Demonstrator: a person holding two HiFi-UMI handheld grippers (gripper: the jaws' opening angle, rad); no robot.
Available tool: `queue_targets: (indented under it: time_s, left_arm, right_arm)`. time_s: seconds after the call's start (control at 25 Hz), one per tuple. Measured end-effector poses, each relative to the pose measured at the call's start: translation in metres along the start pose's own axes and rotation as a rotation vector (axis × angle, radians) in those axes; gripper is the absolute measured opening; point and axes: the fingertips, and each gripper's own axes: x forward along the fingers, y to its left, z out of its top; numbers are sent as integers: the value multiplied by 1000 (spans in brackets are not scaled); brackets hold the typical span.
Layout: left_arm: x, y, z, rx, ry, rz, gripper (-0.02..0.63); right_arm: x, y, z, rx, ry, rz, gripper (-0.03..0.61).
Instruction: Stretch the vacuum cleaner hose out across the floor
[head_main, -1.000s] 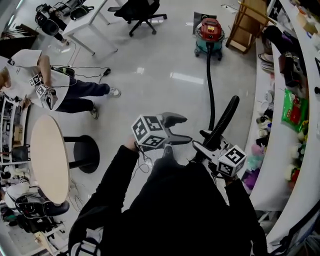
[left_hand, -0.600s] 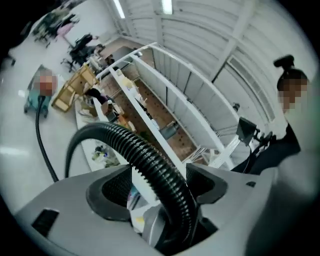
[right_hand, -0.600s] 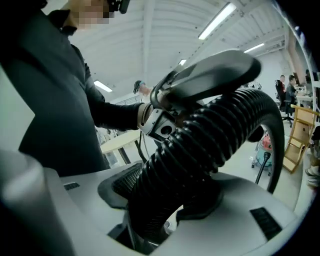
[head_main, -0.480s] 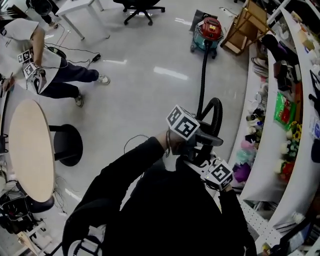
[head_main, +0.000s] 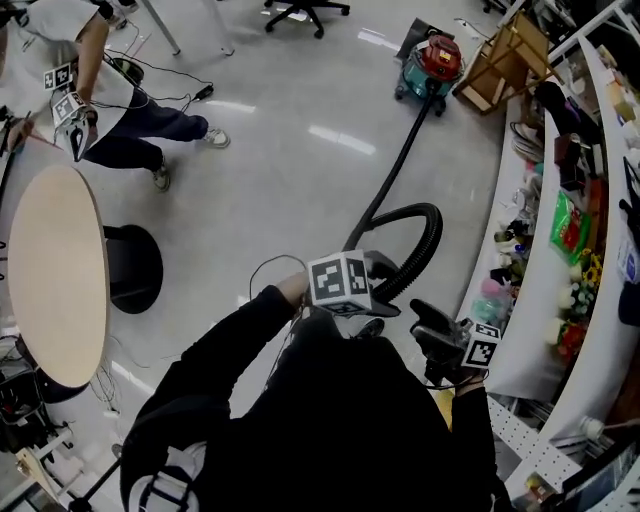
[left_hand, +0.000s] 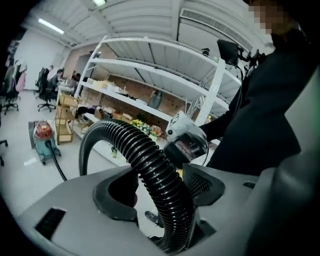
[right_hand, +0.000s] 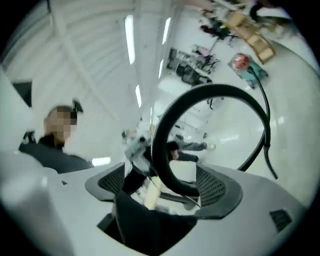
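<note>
The left gripper (left_hand: 160, 187) has just been closing and now has the black hose (head_main: 398, 160) between its jaws, the mesh pads (left_hand: 201, 182) touching the ribbed wall on both sides, so it appears to be gripping. The right gripper (right_hand: 167, 187) has just been opening. Its jaws stand wide, and the hose crosses the gap between them without either pad pressing on it, so it holds nothing. In the head view the two grippers sit close together in front of the person's chest. From the left one the hose rises in a tight arch, drops to the pale floor (head_main: 290, 170) and runs in a nearly straight line to the red-topped vacuum cleaner (head_main: 432, 62) standing far off by a wooden frame. The hose is corrugated plastic, so it is probably light, bends easily and springs back into its curl, as the arch suggests. The ribs should stop the pads sliding along it, so a moderate squeeze across the ribs ought to do, while a hard one could flatten the wall. The best hold seems to be near the free end, one gripper a little ahead of the other. The arch could then be pulled flat, away from the vacuum cleaner. If the canister rolls, too strong a pull would drag it along rather than straighten the hose.
</note>
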Motion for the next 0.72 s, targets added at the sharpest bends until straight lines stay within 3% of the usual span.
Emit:
queue_targets:
  time_s: [0.12,0.32,0.48,0.6,0.64,0.72]
  left_arm:
    - [-7,-34,-1,105,10,35,291]
    - [20,-92,0,289,97,122,291]
    - [62,-123,-31,462,309,240,293]
    - [93,-135,-60,563,436,372,293]
    - [100,-138,-66,577,461,426,293]
    - [102,-144,-72,562,476,552,293]
  right_arm:
    - [-24,4,43,178,-250,87,434]
    - [-14,30,59,206,-306,186,434]
    - [-34,54,35,51,-289,207,425]
    - [-67,75,0,-79,-239,221,310]
    - [-78,77,-12,-129,-222,202,255]
    - [-98,74,-29,-207,-221,152,219]
